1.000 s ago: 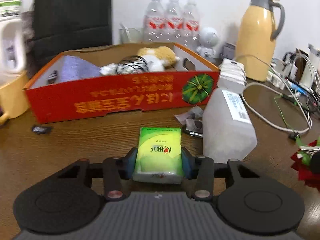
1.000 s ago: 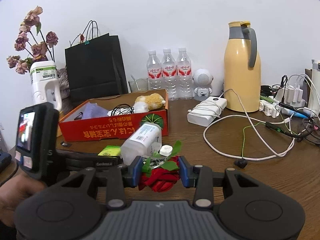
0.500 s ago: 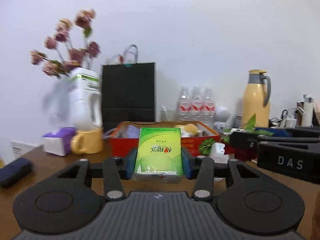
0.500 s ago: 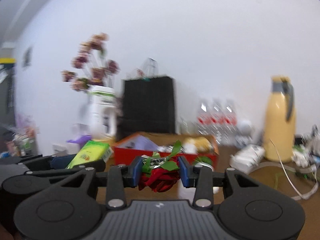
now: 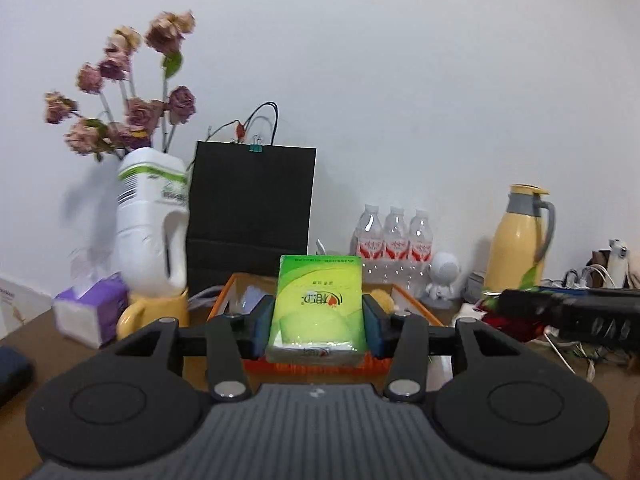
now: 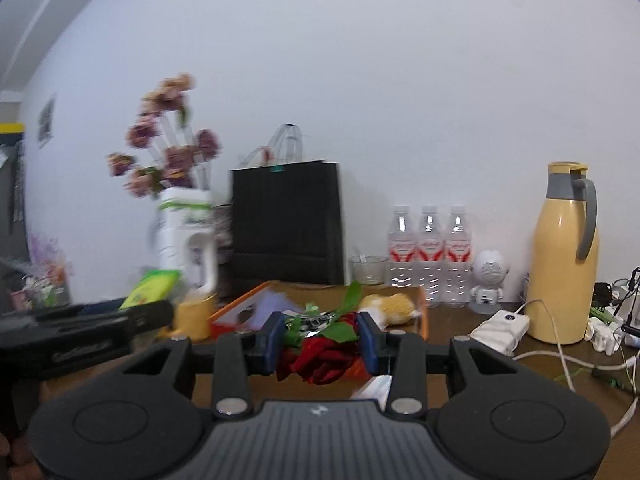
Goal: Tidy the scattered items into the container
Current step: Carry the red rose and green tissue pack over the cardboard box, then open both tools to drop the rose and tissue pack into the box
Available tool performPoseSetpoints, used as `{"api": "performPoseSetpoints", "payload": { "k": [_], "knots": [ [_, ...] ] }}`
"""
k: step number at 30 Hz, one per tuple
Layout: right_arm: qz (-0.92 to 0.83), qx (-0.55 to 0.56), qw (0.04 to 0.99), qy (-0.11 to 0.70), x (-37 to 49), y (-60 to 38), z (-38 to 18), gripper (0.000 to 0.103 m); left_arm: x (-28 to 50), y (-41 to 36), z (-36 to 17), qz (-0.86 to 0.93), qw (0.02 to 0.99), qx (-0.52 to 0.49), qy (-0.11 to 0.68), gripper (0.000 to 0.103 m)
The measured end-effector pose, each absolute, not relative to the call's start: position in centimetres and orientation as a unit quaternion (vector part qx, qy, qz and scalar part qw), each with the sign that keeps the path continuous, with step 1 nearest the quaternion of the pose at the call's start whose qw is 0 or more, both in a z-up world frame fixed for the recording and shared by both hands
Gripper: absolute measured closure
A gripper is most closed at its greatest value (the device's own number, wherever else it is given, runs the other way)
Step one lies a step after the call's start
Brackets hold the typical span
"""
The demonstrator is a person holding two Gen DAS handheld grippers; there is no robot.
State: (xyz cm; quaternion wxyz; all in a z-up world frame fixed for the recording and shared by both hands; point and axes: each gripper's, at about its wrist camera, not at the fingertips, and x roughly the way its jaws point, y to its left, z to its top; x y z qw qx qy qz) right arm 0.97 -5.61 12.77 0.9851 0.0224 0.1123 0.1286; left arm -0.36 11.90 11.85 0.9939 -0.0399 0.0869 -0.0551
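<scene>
Tissue pack (image 5: 318, 306), green, clamped upright betw. left tongs (image 5: 317, 326), held above near edge of orange box (image 5: 416, 308). Right tongs (image 6: 320, 338) grip red rose (image 6: 320, 354) w/ green leaves, also in front of box (image 6: 420, 312) on desk (image 6: 500, 360).

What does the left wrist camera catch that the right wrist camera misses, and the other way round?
Only the left wrist view shows the purple tissue box and the left hand-held gripper shut on the green tissue pack from close up. Only the right wrist view shows the small glass cup, the white power adapter with its cord, and the right hand-held gripper shut on the red rose. Both show the orange box, the black paper bag, the three water bottles and the yellow thermos.
</scene>
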Motion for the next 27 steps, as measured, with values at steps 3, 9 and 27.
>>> {"api": "performPoseSetpoints", "payload": {
  "k": [3, 9, 27],
  "knots": [
    [0.107, 0.032, 0.984, 0.139, 7.9, -7.1, 14.8, 0.065, 5.9, 12.9, 13.6, -0.06, 0.992, -0.057, 0.094, 0.057],
    [0.064, 0.054, 0.961, 0.265, 24.1, -7.3, 14.9, 0.065, 20.9, 12.3, 13.6, -0.031, 0.983, -0.044, 0.178, 0.057],
    [0.025, -0.008, 0.915, 0.403, 39.5, -4.5, 8.2, 0.046, 38.5, 11.9, 7.5, -0.014, 0.922, -0.036, 0.384, 0.016]
  ]
}}
